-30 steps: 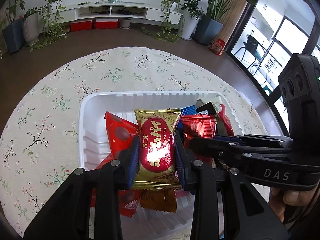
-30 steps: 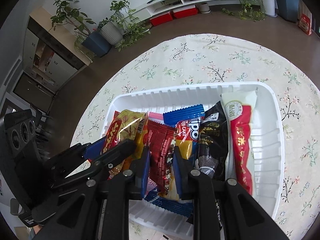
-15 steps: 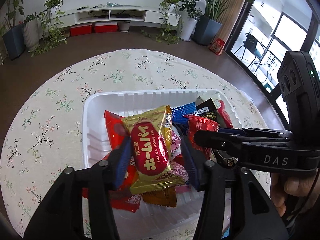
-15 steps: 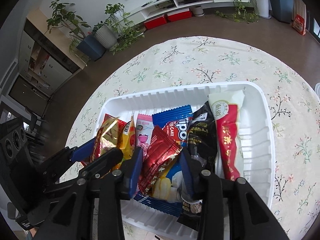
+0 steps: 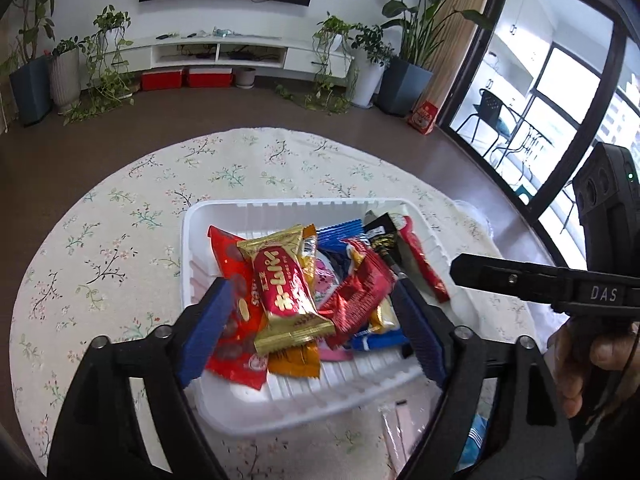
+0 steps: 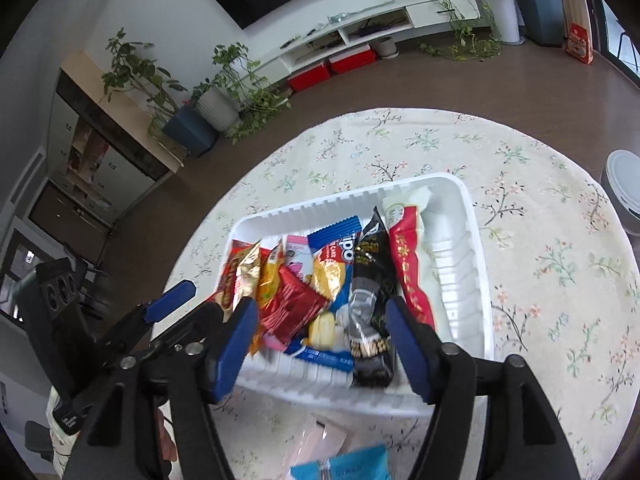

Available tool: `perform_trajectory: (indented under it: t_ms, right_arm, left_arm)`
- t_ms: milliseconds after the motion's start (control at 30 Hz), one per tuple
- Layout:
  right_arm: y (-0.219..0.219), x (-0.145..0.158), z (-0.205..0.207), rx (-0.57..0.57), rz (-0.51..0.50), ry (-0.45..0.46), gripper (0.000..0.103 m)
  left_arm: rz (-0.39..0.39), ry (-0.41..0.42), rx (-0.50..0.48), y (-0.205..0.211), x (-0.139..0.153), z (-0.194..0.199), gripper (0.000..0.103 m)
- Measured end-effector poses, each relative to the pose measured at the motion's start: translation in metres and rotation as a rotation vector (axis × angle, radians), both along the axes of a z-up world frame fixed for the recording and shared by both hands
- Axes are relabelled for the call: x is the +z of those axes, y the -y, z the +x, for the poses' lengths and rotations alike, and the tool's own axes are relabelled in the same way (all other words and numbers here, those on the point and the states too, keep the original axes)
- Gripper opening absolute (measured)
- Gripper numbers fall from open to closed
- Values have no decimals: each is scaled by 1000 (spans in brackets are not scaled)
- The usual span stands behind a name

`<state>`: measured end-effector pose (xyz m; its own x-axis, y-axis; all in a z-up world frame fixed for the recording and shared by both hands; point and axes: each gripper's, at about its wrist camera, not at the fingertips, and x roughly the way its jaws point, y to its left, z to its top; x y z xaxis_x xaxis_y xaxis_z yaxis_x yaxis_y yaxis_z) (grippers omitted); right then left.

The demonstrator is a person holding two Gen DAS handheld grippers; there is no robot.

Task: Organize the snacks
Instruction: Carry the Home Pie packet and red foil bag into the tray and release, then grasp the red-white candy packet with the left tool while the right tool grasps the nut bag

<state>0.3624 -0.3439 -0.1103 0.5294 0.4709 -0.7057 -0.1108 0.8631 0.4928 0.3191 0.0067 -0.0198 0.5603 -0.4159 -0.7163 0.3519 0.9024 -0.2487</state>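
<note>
Room: we see a round floral-clothed bench (image 5: 120, 240), plants behind.
Snacks: gold-and-red foil pie packet (image 5: 286, 290), crinkled red foil packet (image 6: 294, 306) lie in white ribbed plastic tray (image 6: 460, 276).
Jaws: left gripper (image 5: 316, 320), right gripper (image 6: 320, 338) just opened, released, empty.
Left: blue packet (image 6: 344, 466) outside tray.

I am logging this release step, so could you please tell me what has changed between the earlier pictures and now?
Both tongs have just been opening. The left tongs let go of the gold and red pie packet, which now lies tilted on the pile; the right tongs let go of the dark red wrapper. Both drew back from the snacks. The white tray and the other packets stayed put.
</note>
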Motion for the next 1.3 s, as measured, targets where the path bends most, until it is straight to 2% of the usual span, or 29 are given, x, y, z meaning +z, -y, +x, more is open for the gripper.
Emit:
perform_trajectory:
  t_ms: [33, 67, 200, 300, 400, 500, 567, 633, 767, 900, 967, 1033, 1133, 1200, 1300]
  right_arm:
    - [3, 3, -8, 3, 16, 9, 76]
    - [6, 5, -16, 7, 26, 17, 77]
    - [19, 11, -52, 11, 29, 64, 81]
    - [26, 10, -81, 12, -5, 100, 81]
    - [28, 3, -109, 23, -48, 119, 81]
    - [30, -8, -136, 40, -65, 129, 81]
    - [29, -16, -151, 46, -66, 125, 81]
    - [27, -23, -165, 41, -65, 117, 81]
    - [21, -40, -178, 30, -114, 96, 81]
    - [22, -50, -179, 10, -157, 75, 77]
    - [25, -49, -179, 0, -150, 82, 77]
    - [26, -48, -181, 1, -153, 91, 77]
    - [25, -47, -184, 17, -162, 109, 77]
    - [24, -46, -185, 26, -161, 111, 77]
    - [25, -47, -185, 31, -149, 112, 76]
  left_arm:
    - [-1, 8, -9, -2, 3, -8, 99]
    - [1, 18, -18, -2, 6, -16, 101]
    - [29, 53, -47, -12, 11, -54, 102]
    - [41, 74, -51, -20, 10, -88, 102]
    - [20, 68, -133, -24, 4, -124, 103]
    - [111, 18, -266, -16, -9, -155, 103]
    - [178, -19, -309, -9, -23, -173, 102]
    - [217, -40, -326, -4, -34, -189, 102]
    - [230, -43, -290, 7, -44, -211, 101]
    - [175, -38, -261, 25, -39, -215, 101]
    - [166, -56, -248, 34, -43, -214, 95]
    - [188, -71, -248, 42, -48, -210, 82]
    - [192, -62, -271, 39, -46, -207, 78]
    - [158, -67, -342, 29, -39, -206, 78]
    - [237, -56, -394, 13, -35, -204, 78]
